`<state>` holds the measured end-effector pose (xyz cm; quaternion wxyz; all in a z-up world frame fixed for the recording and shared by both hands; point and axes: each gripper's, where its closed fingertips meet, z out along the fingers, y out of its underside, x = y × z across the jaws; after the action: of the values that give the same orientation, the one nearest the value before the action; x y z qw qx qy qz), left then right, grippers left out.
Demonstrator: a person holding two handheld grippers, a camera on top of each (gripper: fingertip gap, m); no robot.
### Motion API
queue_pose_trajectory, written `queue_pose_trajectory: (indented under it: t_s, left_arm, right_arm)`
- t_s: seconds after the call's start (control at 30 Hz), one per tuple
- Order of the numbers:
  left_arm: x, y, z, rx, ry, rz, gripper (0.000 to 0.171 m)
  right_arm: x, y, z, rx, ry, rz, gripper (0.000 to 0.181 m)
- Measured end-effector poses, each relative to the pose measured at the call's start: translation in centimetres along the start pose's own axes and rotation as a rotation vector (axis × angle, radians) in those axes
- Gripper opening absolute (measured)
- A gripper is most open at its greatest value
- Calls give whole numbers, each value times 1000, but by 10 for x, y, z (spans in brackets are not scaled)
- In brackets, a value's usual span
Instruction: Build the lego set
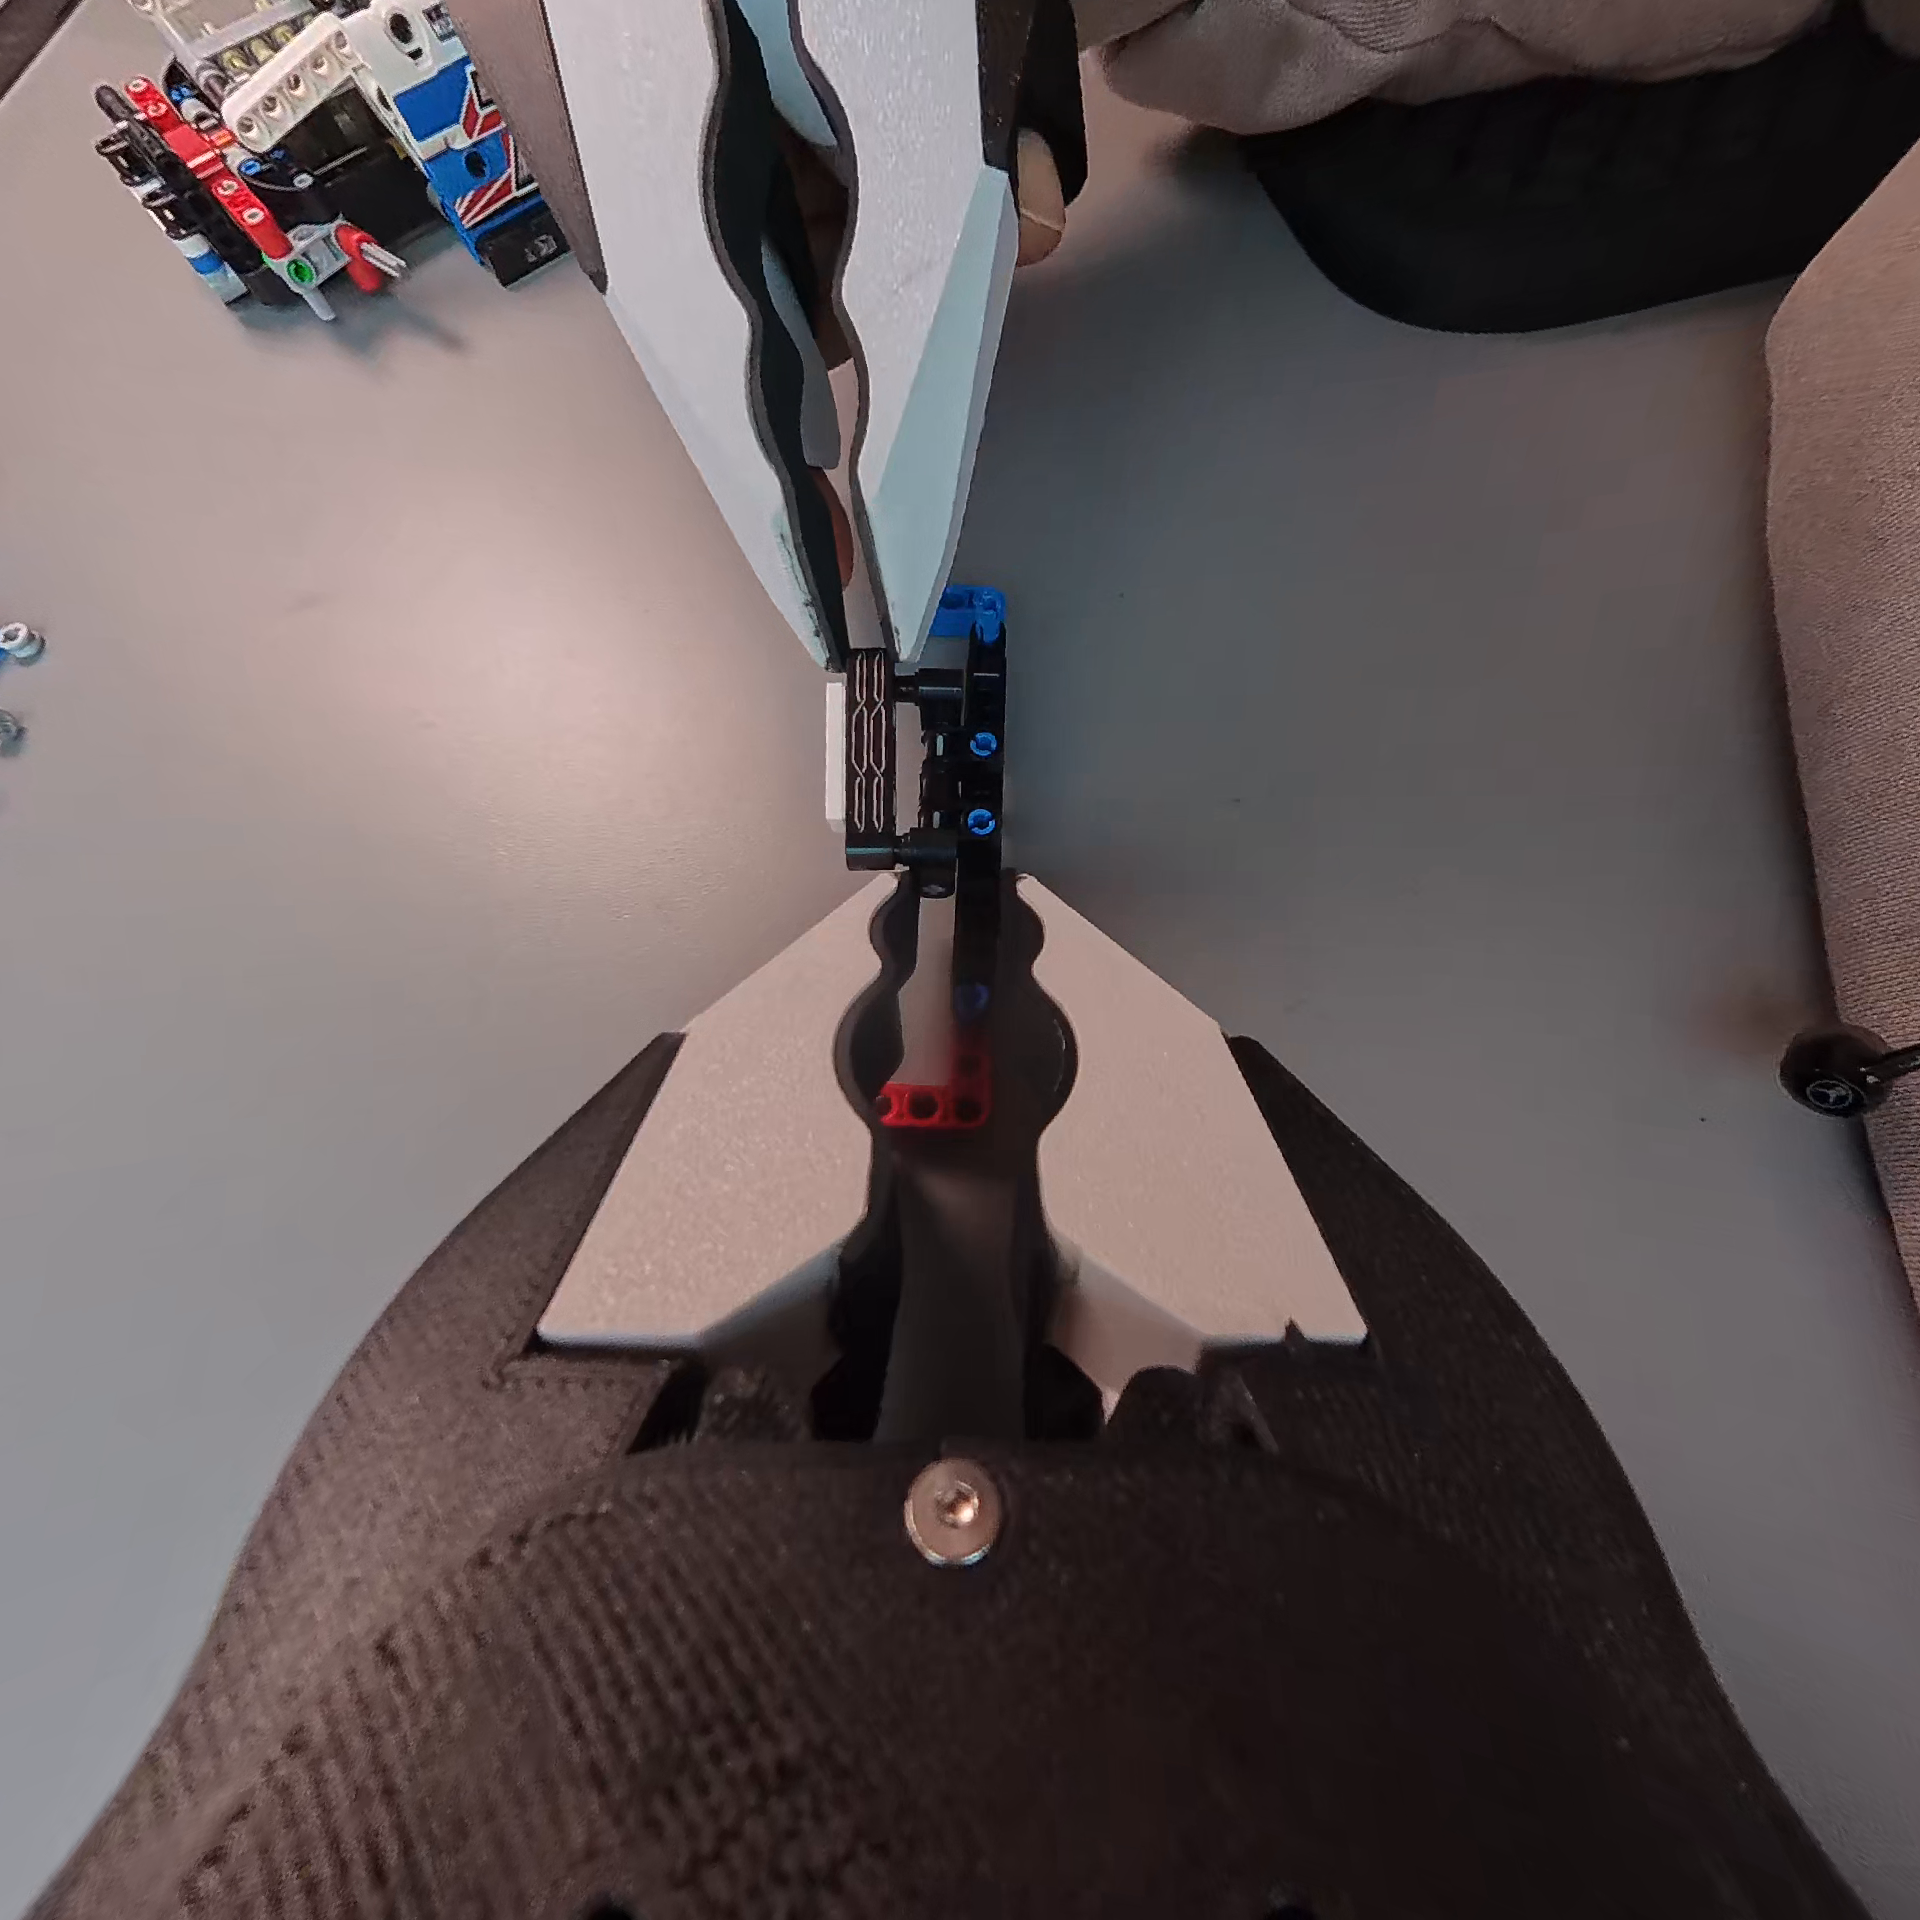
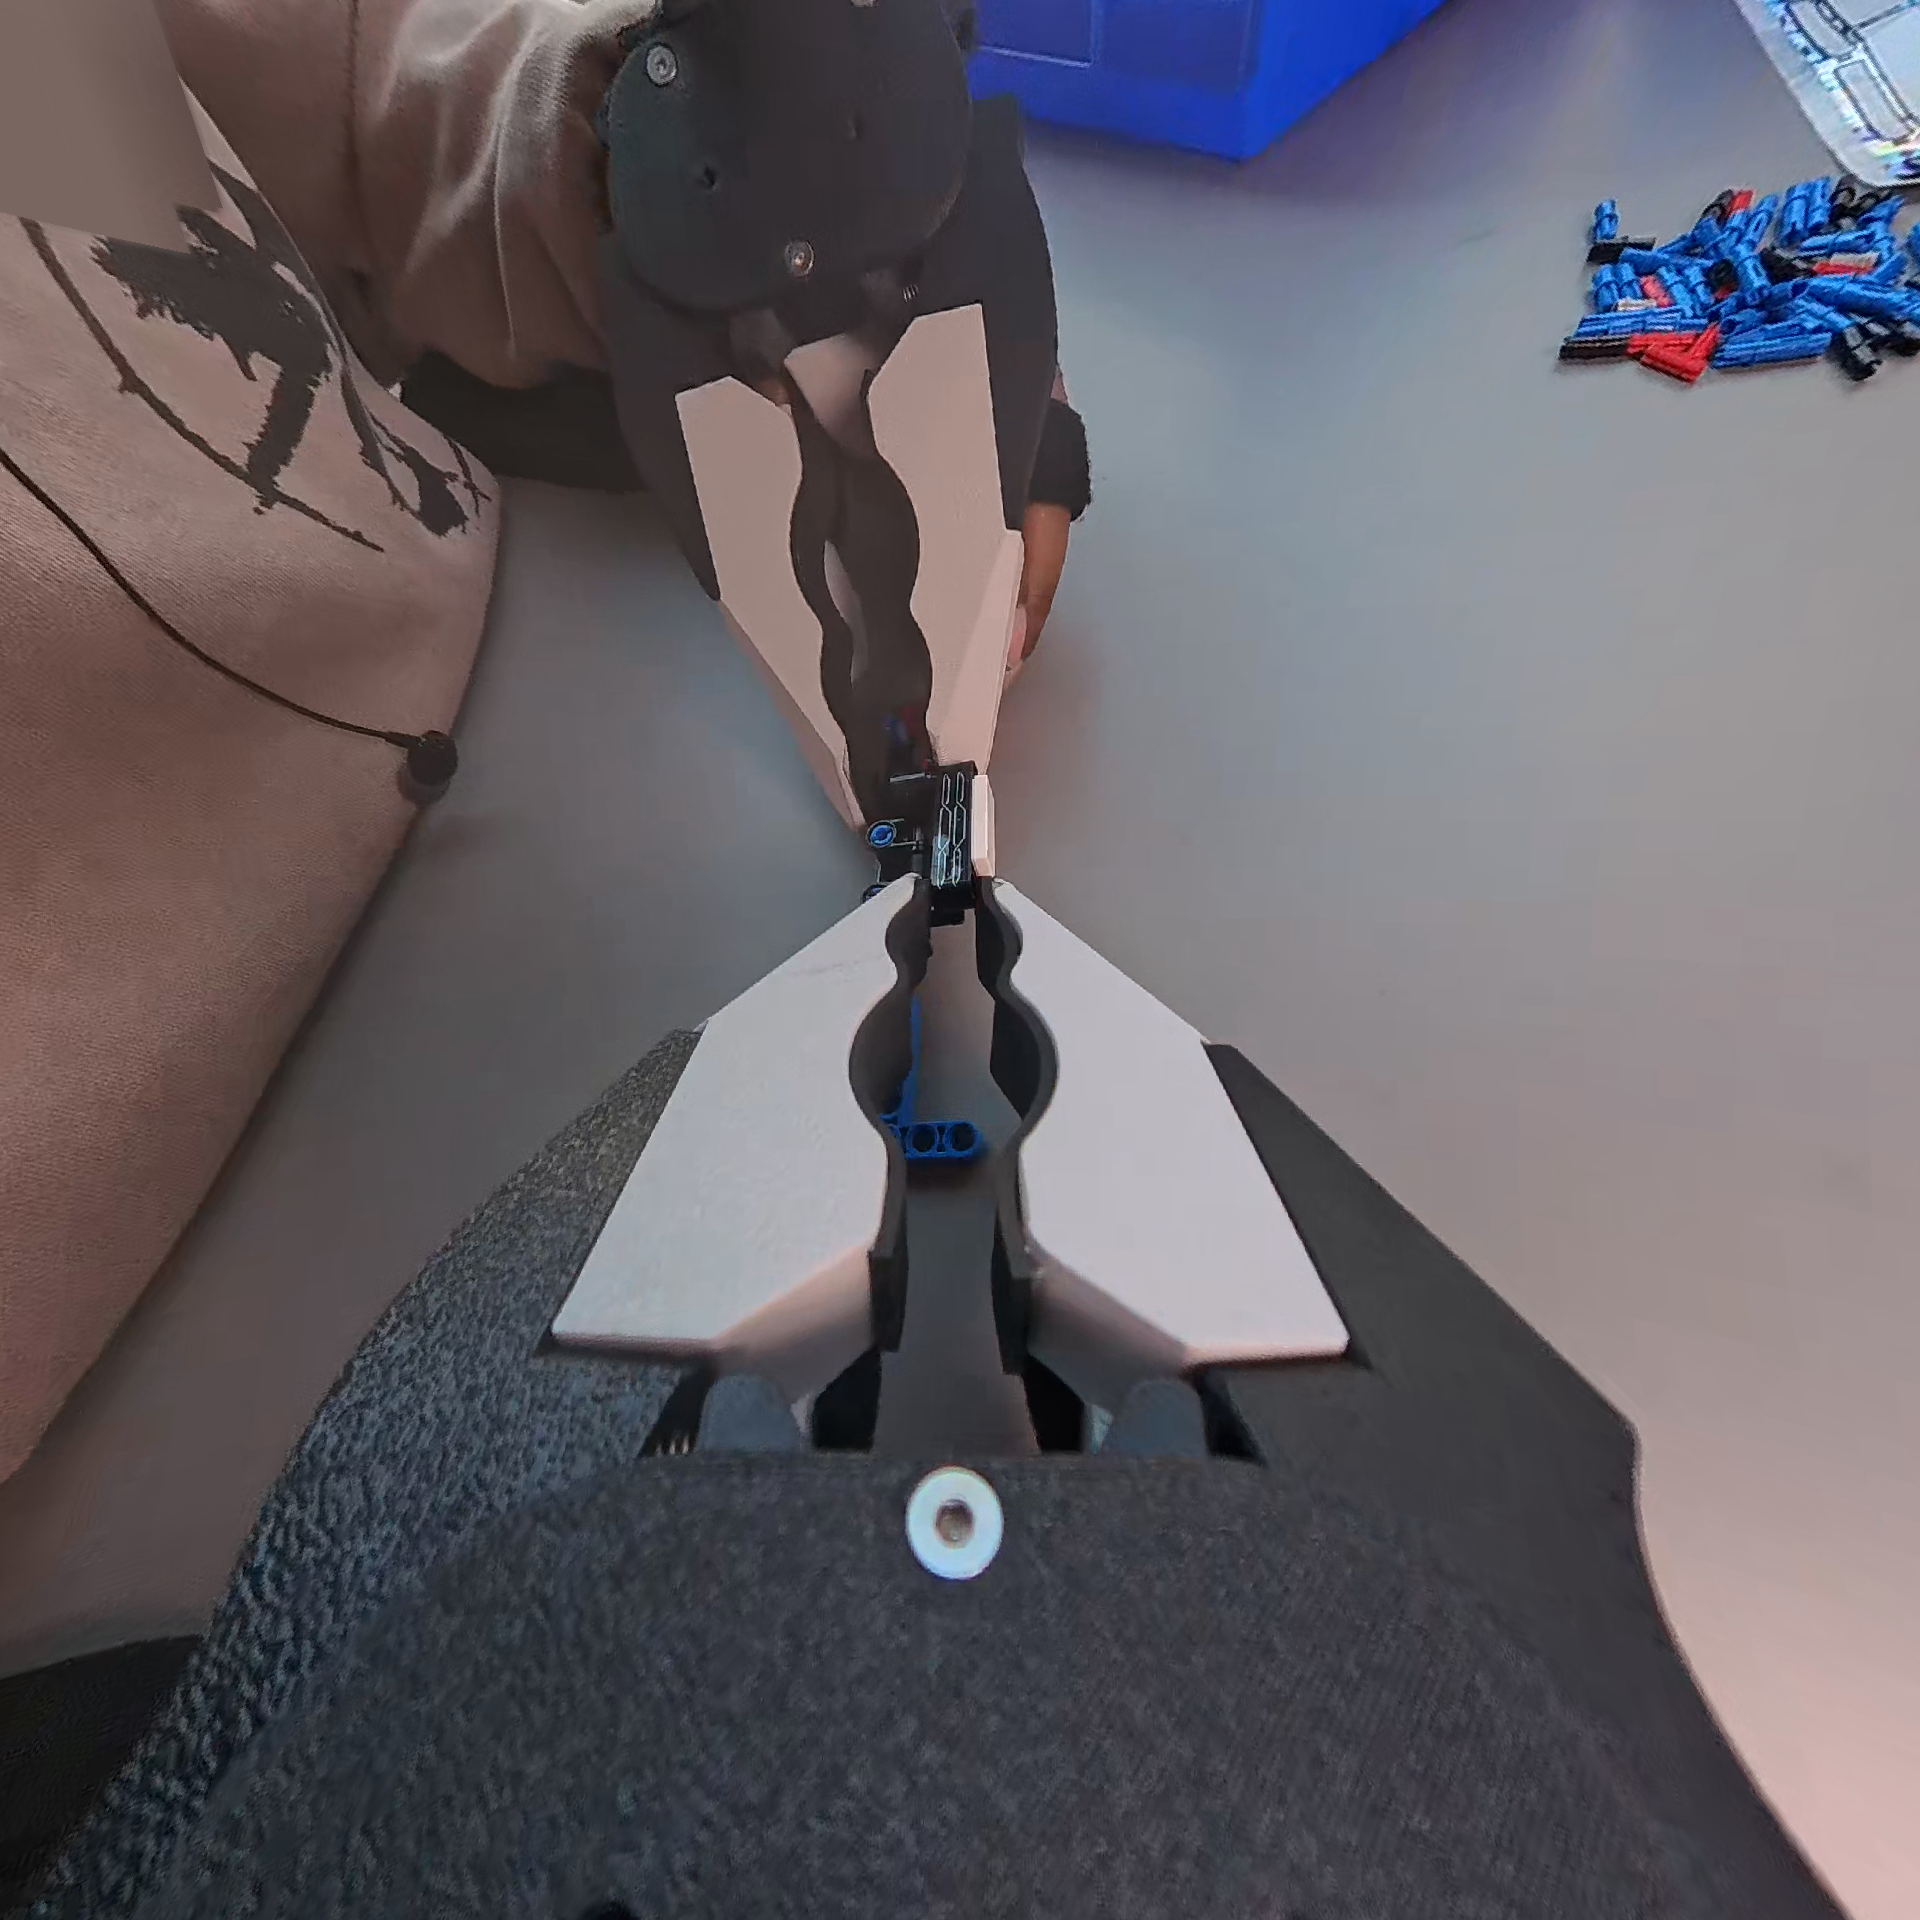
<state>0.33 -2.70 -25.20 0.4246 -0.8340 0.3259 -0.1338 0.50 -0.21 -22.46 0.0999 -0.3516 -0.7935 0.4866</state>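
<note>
Grippers meet nose to nose over the grey table, one small lego sub-assembly pinched between them.

Left wrist view: my left gripper (image 1: 961, 883) is narrowed onto the black beam (image 1: 982, 790) of the sub-assembly, whose red corner piece (image 1: 928, 1103) sits back between my fingers. The right gripper (image 1: 868, 649) comes in from above, its tips on the black grille panel (image 1: 871, 758). The table (image 1: 364, 831) is bare around us; the part-built model (image 1: 322, 156) stands well off at the far left, and a beige sleeve (image 1: 1849, 623) runs along the right edge.

Right wrist view: my right gripper (image 2: 948, 883) is closed on that grille panel (image 2: 954, 831). A blue bin (image 2: 1195, 73) sits far back, its contents out of sight; a loose pile of blue pins (image 2: 1745, 291) lies at far right, open table between.
</note>
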Motion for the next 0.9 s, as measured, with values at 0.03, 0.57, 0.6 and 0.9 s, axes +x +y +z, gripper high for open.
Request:
queue_pose_trajectory:
  t_s: [0.03, 0.57, 0.6, 0.9]
  left_arm:
    - [0, 0, 0, 0, 2, 0, 15]
    - [3, 0, 0, -2, 35, -27, 15]
    - [3, 1, 0, -2, 37, -29, 15]
    - [3, 1, -1, -1, 39, -27, 15]
  right_arm:
    - [0, 0, 0, 2, -4, -4, 6]
    - [1, 2, 1, 52, -152, 201, 7]
    - [2, 1, 2, 52, -143, 188, 9]
    - [0, -1, 6, 47, -100, 83, 6]
